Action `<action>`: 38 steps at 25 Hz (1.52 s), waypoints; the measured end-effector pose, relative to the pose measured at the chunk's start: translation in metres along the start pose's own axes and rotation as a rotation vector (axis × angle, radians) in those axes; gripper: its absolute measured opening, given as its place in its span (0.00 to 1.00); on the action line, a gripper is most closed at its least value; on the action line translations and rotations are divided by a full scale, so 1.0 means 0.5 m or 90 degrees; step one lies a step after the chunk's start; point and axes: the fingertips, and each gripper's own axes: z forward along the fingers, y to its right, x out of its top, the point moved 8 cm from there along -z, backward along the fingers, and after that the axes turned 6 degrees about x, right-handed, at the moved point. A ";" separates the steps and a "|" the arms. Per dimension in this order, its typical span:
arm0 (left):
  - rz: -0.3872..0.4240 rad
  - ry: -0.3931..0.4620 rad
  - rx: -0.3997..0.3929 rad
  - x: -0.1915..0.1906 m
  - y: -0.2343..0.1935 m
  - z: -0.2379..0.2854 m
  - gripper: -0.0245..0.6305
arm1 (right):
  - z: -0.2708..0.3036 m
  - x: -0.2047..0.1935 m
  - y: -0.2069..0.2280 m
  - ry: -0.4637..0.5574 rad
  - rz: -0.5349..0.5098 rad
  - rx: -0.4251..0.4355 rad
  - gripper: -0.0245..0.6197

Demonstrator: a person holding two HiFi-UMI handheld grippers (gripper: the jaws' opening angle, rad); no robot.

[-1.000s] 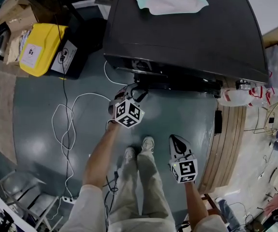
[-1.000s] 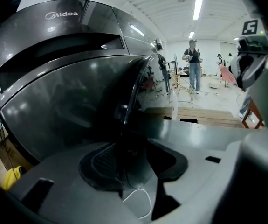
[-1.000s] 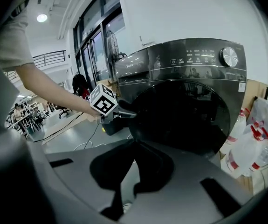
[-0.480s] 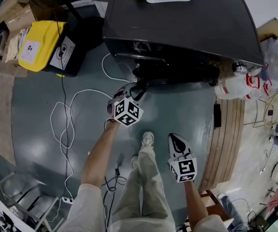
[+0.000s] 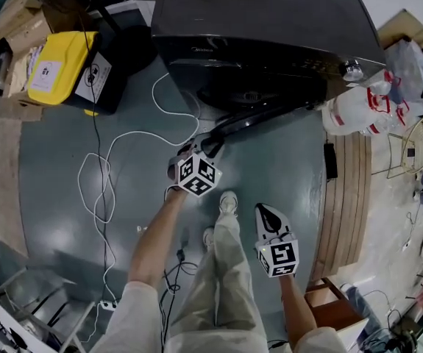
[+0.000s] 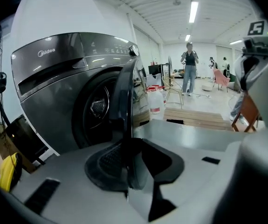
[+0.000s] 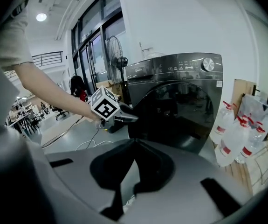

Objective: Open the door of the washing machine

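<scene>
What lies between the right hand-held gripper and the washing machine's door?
Only bare floor lies there, as the head view shows; the right hand-held gripper is apart from the door.

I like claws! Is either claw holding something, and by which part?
The left claw holds the washing machine's door by its free edge, jaws closing on it. The right claw holds nothing.
</scene>
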 end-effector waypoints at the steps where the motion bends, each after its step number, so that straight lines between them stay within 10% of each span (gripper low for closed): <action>1: 0.001 -0.002 -0.005 0.000 0.014 -0.008 0.20 | -0.011 -0.006 -0.007 0.000 0.003 -0.004 0.04; 38: -0.132 -0.034 -0.101 0.120 0.495 -0.098 0.20 | -0.356 -0.155 0.078 0.024 0.085 -0.132 0.04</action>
